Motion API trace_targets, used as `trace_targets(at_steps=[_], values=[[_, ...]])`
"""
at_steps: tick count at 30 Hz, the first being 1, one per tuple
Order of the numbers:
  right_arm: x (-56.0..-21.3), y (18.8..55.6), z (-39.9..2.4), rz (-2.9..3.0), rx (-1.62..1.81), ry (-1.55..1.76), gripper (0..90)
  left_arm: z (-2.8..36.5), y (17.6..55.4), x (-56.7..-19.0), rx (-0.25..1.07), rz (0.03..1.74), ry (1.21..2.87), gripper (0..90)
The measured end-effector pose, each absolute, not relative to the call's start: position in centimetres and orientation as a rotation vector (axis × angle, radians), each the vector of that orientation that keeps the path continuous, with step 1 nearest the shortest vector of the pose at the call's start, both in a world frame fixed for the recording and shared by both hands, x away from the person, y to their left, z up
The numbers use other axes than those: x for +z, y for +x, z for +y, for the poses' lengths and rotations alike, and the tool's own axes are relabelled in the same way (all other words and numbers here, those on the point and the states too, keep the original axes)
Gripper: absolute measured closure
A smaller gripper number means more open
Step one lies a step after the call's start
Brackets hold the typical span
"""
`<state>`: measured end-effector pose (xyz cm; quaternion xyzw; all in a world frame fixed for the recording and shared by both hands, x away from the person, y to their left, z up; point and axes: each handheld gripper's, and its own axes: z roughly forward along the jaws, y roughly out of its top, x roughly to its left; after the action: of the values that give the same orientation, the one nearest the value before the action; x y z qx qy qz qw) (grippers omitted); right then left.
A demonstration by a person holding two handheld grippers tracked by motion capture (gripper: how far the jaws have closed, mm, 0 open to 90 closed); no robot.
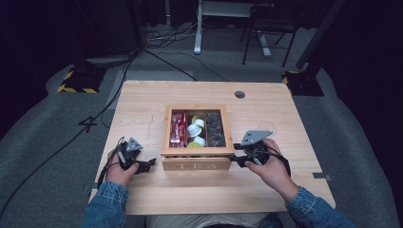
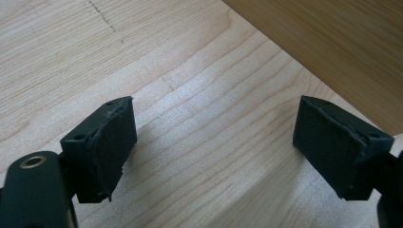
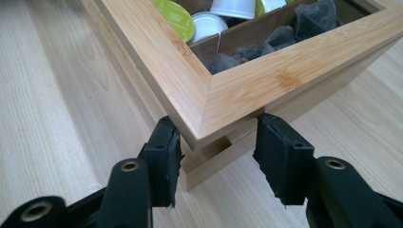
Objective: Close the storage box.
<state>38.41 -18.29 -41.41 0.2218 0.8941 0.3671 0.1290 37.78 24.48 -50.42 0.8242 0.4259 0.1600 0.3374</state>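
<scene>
Box: wooden, marked TEA on its front wall, in the middle of the bench; its framed lid lies on top, with the glass showing what is inside
Inside: red packets in the left compartment, white and green capsules in the middle one, dark tea bags in the right one
Right gripper: at the near right corner of the box; its fingers stand on both sides of the lid corner — whether the pads press on the wood I cannot tell
Left gripper: beside the left side of the box, low over the bench; fingers spread wide, nothing between them — bare bench below
Hands: each one holds its gripper; denim sleeves come in from the near edge
</scene>
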Motion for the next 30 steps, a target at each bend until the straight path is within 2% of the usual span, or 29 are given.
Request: trace_targets(at_steps=[4,12,21,30], values=[[-41.6,38.3,-18.3,2.61,1.057,0.651,51.2,24.5,37.8,-50.4,0.415,1.112,2.146,15.0],[-41.0,37.7,-18.1,2.547,1.079,0.644,37.2,24.4,37.8,-50.4,0.417,1.111,2.151,15.0],[-41.4,38.7,-18.4,2.557,1.203,0.69,30.4,24.4,37.8,-50.4,0.416,1.111,2.15,15.0],[-39.3,39.6,-21.7,2.486,1.341,0.737,19.4,24.5,37.8,-50.4,0.415,1.103,2.154,15.1]])
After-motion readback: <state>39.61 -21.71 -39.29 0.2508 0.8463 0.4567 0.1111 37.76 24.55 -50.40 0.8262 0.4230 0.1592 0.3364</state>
